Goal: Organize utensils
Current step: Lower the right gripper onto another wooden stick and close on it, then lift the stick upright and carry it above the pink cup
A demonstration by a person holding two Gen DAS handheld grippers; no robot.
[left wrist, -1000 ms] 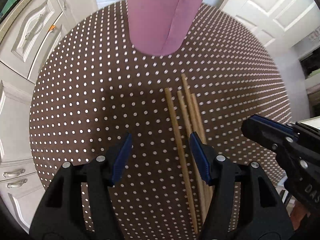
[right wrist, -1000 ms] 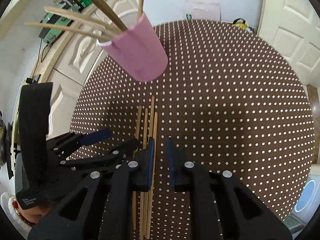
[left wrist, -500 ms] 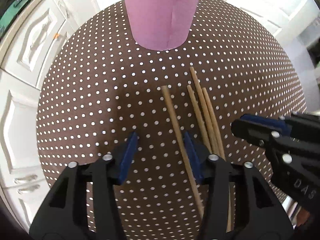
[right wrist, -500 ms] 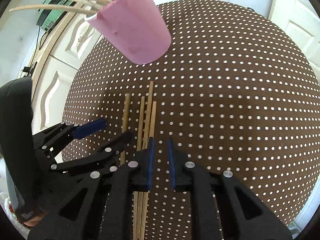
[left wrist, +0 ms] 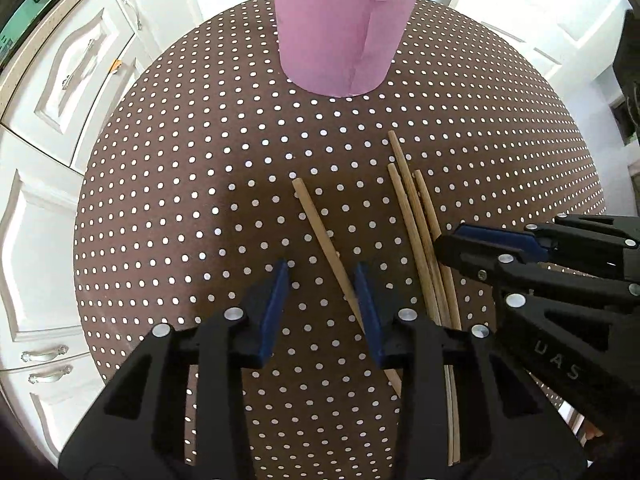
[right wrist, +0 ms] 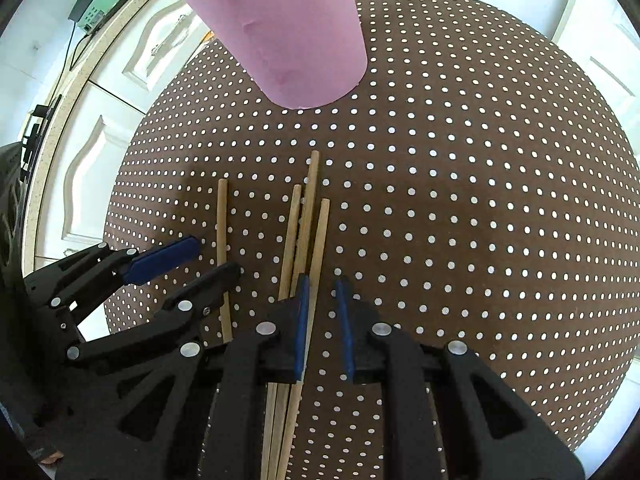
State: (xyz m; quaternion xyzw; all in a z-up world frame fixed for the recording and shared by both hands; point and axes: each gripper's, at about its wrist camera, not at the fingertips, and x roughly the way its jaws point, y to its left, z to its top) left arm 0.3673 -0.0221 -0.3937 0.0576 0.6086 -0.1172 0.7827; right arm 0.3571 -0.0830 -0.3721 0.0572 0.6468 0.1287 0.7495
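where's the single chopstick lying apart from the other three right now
The single chopstick lies flat on the dotted table, between the closing jaws of the left gripper, left of the bundle of three and nearer than the pink cup.

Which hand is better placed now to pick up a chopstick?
Probably left: the left tool is closing around the lone chopstick. The right tool is narrow beside three bunched chopsticks.

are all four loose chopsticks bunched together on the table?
No: one chopstick lies apart, left of the three bunched chopsticks.
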